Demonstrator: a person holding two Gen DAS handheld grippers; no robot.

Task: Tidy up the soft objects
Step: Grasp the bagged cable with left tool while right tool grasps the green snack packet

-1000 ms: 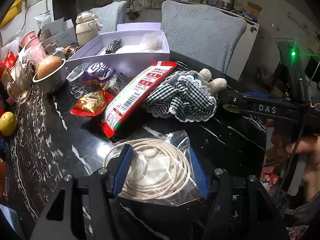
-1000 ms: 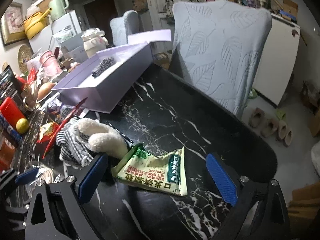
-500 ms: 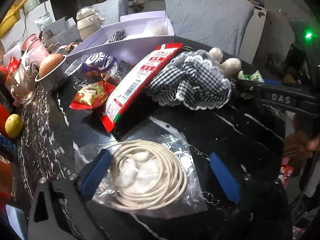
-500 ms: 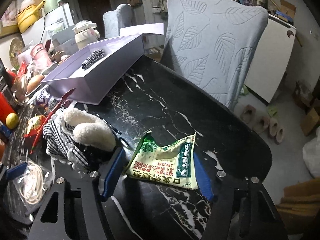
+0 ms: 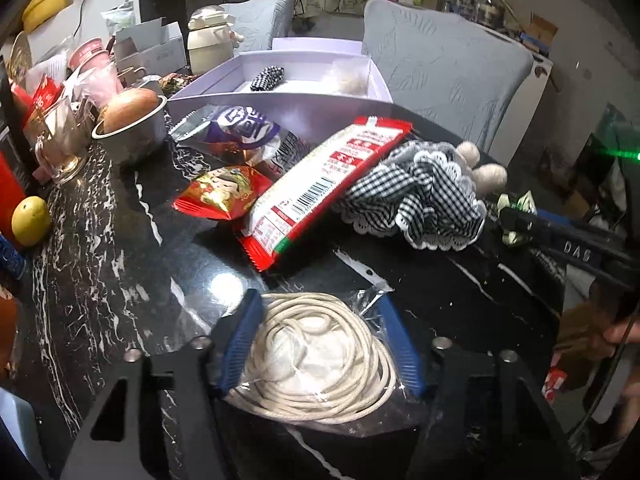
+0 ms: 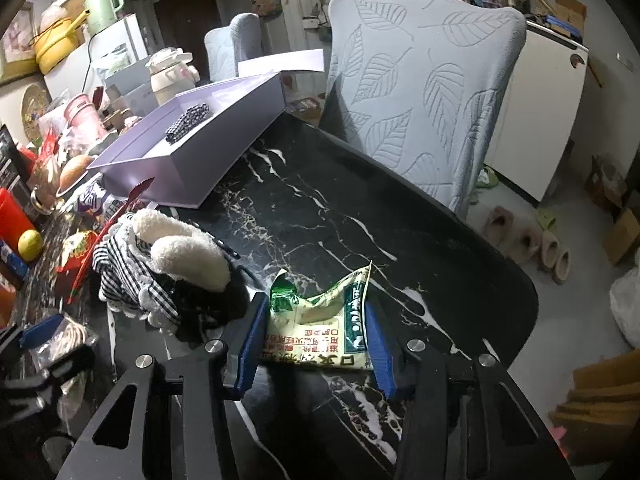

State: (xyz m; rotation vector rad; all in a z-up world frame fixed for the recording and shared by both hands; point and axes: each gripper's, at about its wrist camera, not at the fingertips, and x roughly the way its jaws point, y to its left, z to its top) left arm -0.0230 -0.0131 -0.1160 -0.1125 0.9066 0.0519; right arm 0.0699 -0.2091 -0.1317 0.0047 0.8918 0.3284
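Observation:
My left gripper [image 5: 325,322] is shut on a clear bag of coiled white rope [image 5: 320,360] on the black marble table. My right gripper [image 6: 314,324] is shut on a green and white snack packet [image 6: 320,320], which bulges between the blue pads. A checked plush toy with fluffy white ears [image 5: 424,196] lies between them; it also shows in the right wrist view [image 6: 160,272]. A lavender open box [image 5: 304,88] at the back holds a checked scrunchie [image 5: 267,78] and a small white item [image 5: 350,80].
Red snack packets [image 5: 320,188], a purple wrapper [image 5: 240,124], a metal bowl with an onion [image 5: 132,120], a lemon [image 5: 31,220] and cups crowd the left. Leaf-patterned chairs [image 6: 424,92] stand behind the table. The table's edge curves at right [image 6: 500,272].
The left gripper opened wide, then closed again on the rope bag. The right gripper narrowed from wide open and closed on the green packet, crumpling it.

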